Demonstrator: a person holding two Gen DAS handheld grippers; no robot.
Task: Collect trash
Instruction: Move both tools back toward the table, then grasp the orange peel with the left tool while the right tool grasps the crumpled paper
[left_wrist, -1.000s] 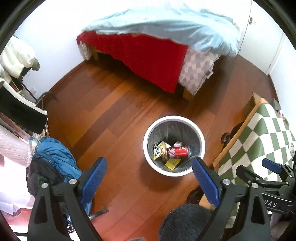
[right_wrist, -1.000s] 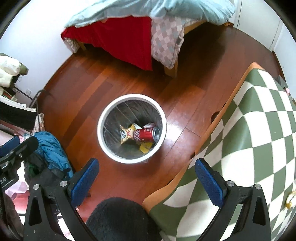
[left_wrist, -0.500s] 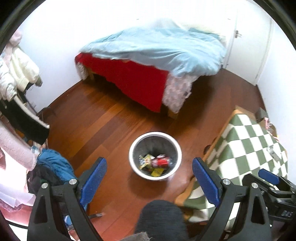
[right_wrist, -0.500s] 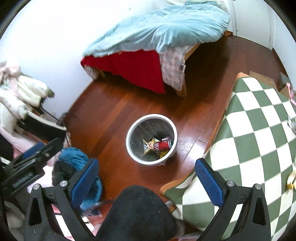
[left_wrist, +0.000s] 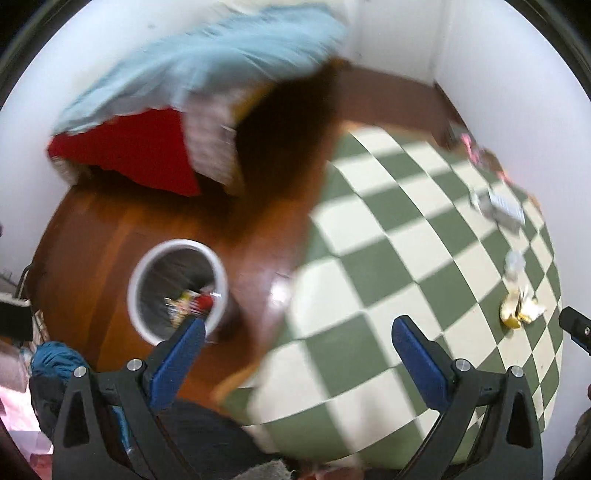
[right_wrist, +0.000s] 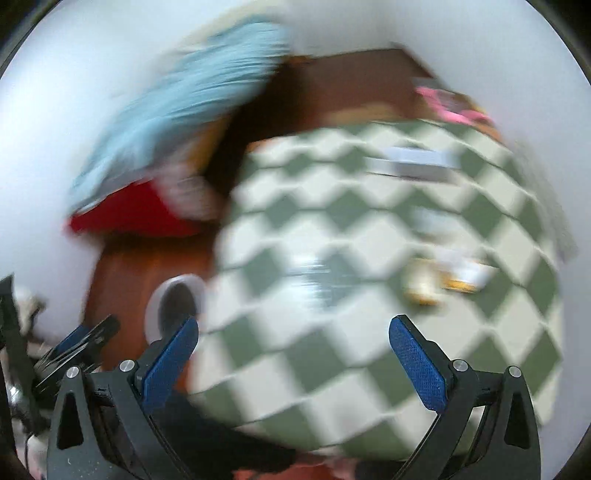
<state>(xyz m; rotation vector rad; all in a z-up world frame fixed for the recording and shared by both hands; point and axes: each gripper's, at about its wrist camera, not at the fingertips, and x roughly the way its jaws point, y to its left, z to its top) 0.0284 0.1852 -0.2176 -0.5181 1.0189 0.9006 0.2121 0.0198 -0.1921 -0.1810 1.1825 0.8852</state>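
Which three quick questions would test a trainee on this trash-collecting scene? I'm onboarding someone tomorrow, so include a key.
1. True or false: the left gripper is shut on a piece of trash.
2. Where does the trash bin stand: A) on the checkered table, B) on the wooden floor beside the table, C) on the bed?
3. Fill in: the crumpled yellow wrapper lies on the ____.

Key:
1. False; its fingers are spread with nothing between them, and so is the right gripper.
2. B
3. checkered table
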